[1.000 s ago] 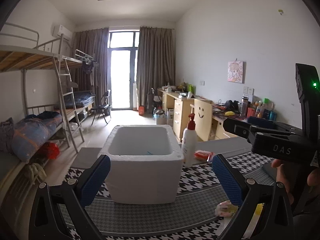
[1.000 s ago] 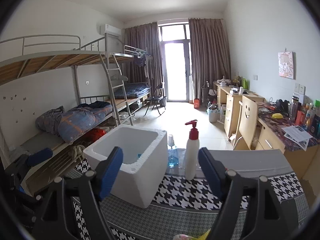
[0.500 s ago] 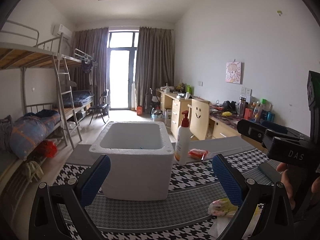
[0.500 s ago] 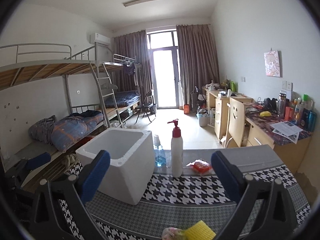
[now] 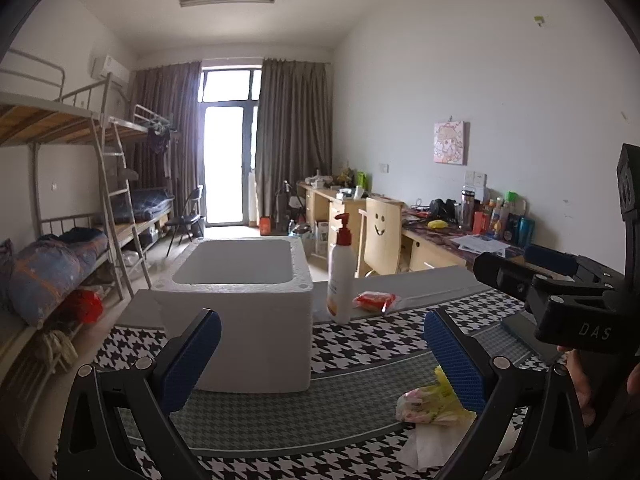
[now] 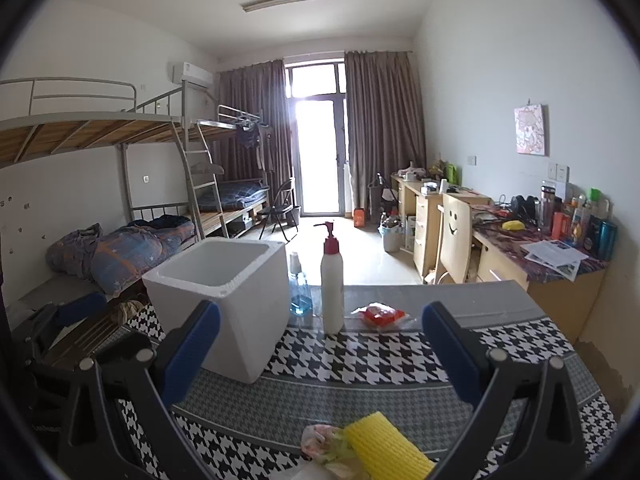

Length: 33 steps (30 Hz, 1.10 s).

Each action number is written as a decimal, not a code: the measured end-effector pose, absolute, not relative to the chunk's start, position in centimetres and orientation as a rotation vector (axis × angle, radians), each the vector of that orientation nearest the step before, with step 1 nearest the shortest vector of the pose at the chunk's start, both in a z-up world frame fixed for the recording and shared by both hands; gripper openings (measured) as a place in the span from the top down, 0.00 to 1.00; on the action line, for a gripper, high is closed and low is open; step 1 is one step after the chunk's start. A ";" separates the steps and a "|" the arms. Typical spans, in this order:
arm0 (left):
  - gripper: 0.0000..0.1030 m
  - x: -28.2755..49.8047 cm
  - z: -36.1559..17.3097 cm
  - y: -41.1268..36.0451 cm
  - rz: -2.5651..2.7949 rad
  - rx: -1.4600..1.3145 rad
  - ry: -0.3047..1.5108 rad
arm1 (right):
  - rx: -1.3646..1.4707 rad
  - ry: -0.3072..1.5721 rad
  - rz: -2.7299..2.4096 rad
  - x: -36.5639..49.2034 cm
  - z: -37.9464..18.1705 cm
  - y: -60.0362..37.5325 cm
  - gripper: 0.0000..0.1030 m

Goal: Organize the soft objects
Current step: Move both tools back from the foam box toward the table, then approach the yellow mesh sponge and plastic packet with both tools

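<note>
**Item 1: left hand-held gripper** [image 5: 320, 356]. Blue pads spread wide, nothing between them. It hovers above the counter [image 5: 256, 420], which is covered in a houndstooth cloth.

**Item 2: right hand-held gripper** [image 6: 320, 352]. Pads likewise spread wide and holding nothing. In the left wrist view its body sits at about 3 o'clock.

**Item 3: soft objects.** A yellow sponge [image 6: 386, 442] lies on the counter at 6 o'clock in the right wrist view, touching a crumpled floral cloth [image 6: 320, 442] on its left. The same heap shows at about 5 o'clock in the left wrist view, partly behind the right-side pad. A red packet [image 6: 380, 314] lies farther off at 12 o'clock, just beside the pump bottle [image 6: 332, 280].

**Item 4: foam box** [image 5: 256, 320]. White, open-topped, standing on the counter at 11 o'clock of the sponge heap. Its inside is only partly visible. It is probably the destination.

**Step in hand.** Judged as approach, before any grasp; no soft object is held yet.

**Next move.** The right hand-held gripper seems best placed. It would need to tip down toward 6 o'clock, straddle the sponge and close gently. Risk: the cloth may drag along with it.
</note>
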<state>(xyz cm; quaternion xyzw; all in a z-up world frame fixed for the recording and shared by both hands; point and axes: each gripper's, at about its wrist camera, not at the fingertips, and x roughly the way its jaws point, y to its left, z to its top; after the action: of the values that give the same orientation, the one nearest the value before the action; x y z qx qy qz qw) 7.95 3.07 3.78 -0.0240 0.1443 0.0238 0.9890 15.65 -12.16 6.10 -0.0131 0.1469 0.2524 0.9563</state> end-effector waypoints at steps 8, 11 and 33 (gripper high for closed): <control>0.01 8.0 2.9 2.0 0.013 -0.027 0.303 | -0.023 0.284 0.458 15.0 5.6 -13.5 0.01; 0.01 8.0 2.6 1.4 -0.033 -0.028 0.313 | -0.036 0.281 0.438 14.6 5.1 -13.9 0.01; 0.01 9.8 0.8 -1.4 -0.117 -0.030 0.392 | -0.016 0.348 0.339 14.4 2.3 -17.4 0.01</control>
<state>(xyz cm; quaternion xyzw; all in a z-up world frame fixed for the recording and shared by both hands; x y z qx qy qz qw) 9.80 -1.37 0.79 -0.0150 0.1944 -0.0583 0.9791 14.39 -17.40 2.25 -0.0080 0.1722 0.1679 0.9706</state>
